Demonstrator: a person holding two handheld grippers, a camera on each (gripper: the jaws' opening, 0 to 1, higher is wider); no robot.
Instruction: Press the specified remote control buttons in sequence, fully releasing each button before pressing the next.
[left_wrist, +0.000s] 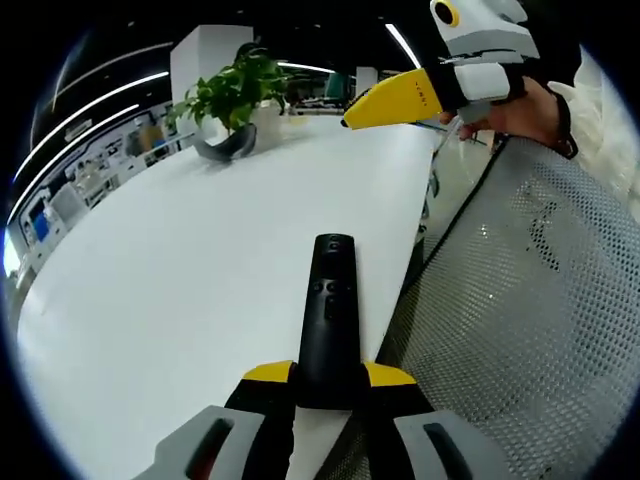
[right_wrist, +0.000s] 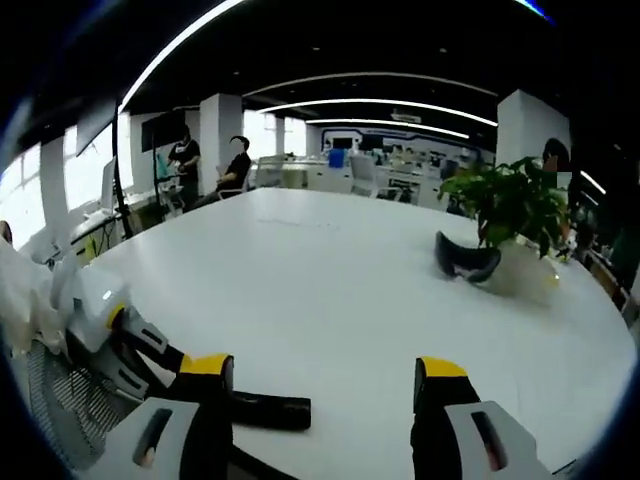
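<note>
A black remote control (left_wrist: 331, 310) lies lengthwise along my left gripper (left_wrist: 330, 376), which is shut on its near end. The remote juts out above the white table (left_wrist: 200, 290), with its buttons facing up. In the right gripper view the same remote (right_wrist: 268, 411) sticks out from the left gripper's body at the left, low and just beyond my right gripper's left finger. My right gripper (right_wrist: 323, 368) is open wide with nothing between its yellow-tipped fingers. In the left gripper view a hand holds the right gripper high at the far right, with a yellow finger (left_wrist: 395, 100) pointing left over the table.
A potted green plant (left_wrist: 235, 90) (right_wrist: 512, 200) stands far across the table beside a dark curved object (left_wrist: 225, 146) (right_wrist: 465, 262). A grey mesh chair back (left_wrist: 520, 310) is at the table's right edge. People (right_wrist: 185, 155) and desks are in the office behind.
</note>
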